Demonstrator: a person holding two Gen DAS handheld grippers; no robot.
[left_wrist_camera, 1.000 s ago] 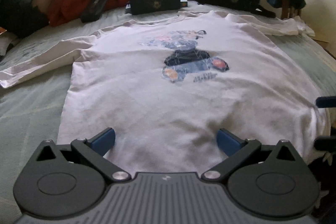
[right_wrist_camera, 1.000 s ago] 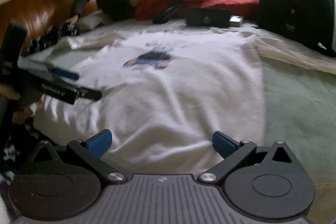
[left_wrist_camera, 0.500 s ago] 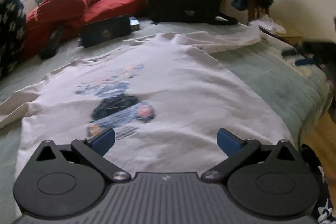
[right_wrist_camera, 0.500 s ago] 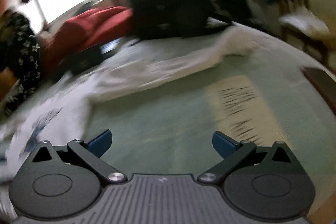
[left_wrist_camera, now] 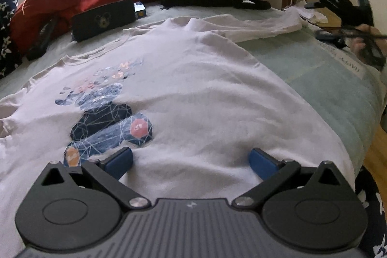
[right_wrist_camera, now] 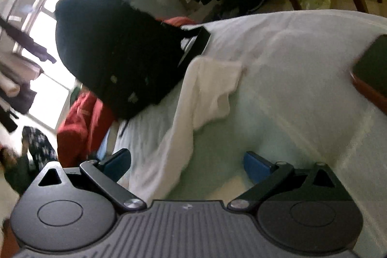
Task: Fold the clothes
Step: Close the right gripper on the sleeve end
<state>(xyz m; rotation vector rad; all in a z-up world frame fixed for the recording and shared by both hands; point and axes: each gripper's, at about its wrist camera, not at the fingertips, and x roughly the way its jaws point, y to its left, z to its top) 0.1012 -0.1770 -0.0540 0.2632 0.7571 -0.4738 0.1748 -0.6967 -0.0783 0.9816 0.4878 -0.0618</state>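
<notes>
The shirt [left_wrist_camera: 193,93] lies flat on the bed [left_wrist_camera: 333,79], print up, sleeve [right_wrist_camera: 208,93] stretched out; no fold shows. Left gripper [left_wrist_camera: 191,158] and right gripper [right_wrist_camera: 186,161] hover with jaws wide, empty.

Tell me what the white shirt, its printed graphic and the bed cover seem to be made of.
White long-sleeved shirt: looks like soft matte knit cotton, going by its limp drape and fine wrinkles. Printed graphic: apparently a flat ink or transfer print, with crisp navy and pink shapes and no raised edges visible. Pale green bed cover: seems a thicker matte woven or quilted textile; the weave is too blurred to tell.
</notes>
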